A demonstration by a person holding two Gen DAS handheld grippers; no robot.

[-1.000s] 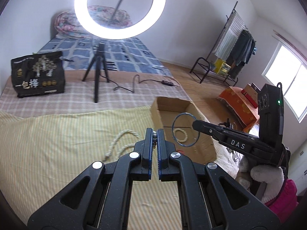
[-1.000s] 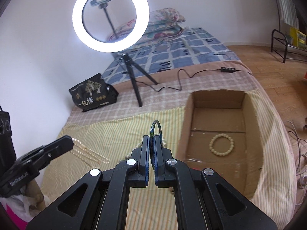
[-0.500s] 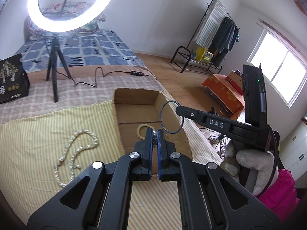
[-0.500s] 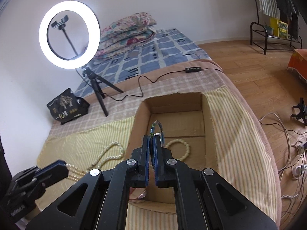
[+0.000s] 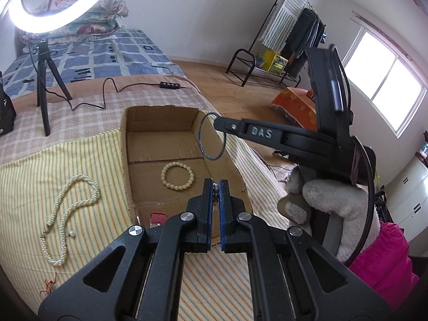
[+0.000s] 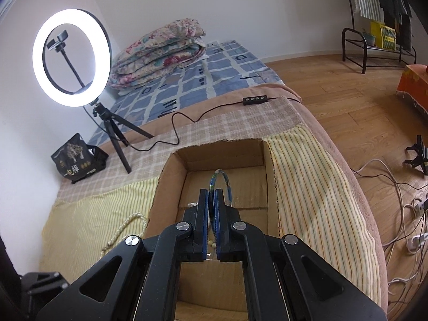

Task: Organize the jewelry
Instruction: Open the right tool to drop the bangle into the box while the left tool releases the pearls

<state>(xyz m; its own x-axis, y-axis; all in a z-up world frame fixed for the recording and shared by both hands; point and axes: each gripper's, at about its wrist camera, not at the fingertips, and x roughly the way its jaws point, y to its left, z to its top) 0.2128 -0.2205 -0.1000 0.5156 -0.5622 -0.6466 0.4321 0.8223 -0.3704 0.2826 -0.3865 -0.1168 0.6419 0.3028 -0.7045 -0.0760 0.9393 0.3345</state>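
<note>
An open cardboard box [image 5: 123, 144] lies on the bed, with a cream bead bracelet [image 5: 177, 175] inside it. My right gripper [image 6: 211, 191] is shut on a thin blue bangle [image 6: 226, 182] and holds it above the box; the bangle also shows in the left wrist view [image 5: 203, 144], over the box's right wall. My left gripper [image 5: 214, 184] is shut on a small dark metallic bead piece [image 5: 214, 187] above the box's near end. A white pearl necklace [image 5: 67, 211] lies on the yellow striped cloth to the left of the box.
A ring light on a tripod [image 6: 71, 58] and its cable with a switch [image 6: 255, 99] stand behind the box. A black bag [image 6: 77, 157] sits at the far left. A small red item [image 5: 157, 218] lies in the box's near end. The bed edge drops to a wooden floor [image 6: 347, 85] on the right.
Both grippers have moved right and forward over the box. The bangle now hangs above the box interior instead of beside it. Both stay shut on their loads.
</note>
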